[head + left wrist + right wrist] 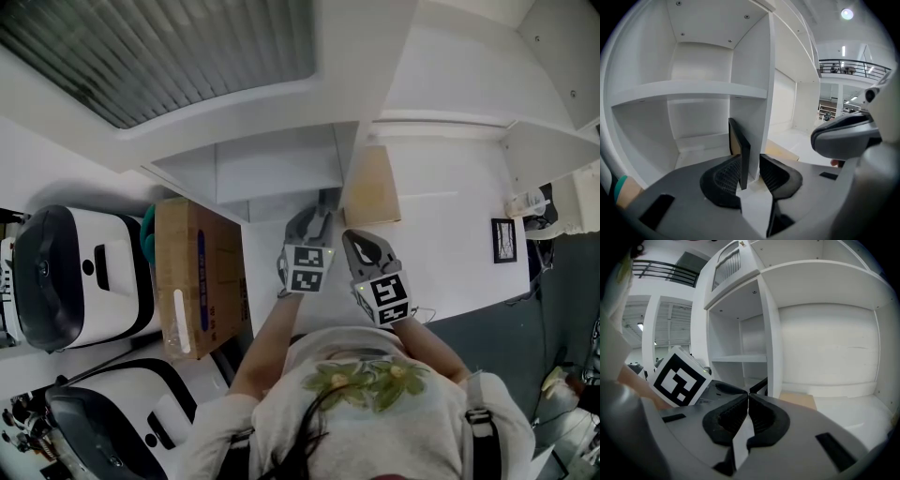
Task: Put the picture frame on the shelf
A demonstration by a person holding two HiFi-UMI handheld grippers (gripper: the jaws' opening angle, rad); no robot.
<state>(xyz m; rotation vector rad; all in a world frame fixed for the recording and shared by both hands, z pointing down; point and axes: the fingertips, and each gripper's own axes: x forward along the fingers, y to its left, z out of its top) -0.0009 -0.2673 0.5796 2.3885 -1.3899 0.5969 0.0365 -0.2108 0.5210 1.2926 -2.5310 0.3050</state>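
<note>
The picture frame (740, 154), black-rimmed with a brown back, stands edge-on in the lower shelf compartment (693, 140), close against the white upright divider (757, 93). My left gripper (749, 176) is open around it: the frame rests near the left pad, and a gap shows between it and the right pad. In the head view the left gripper (317, 216) reaches into the shelf beside that divider. My right gripper (746, 411) is shut with nothing in it and hovers just right of the left one (361, 248).
A light brown board (370, 187) lies on the floor of the neighbouring compartment to the right. A small black-framed picture (503, 240) sits further right. A cardboard box (197, 281) and two white-and-black machines (75, 272) stand at the left.
</note>
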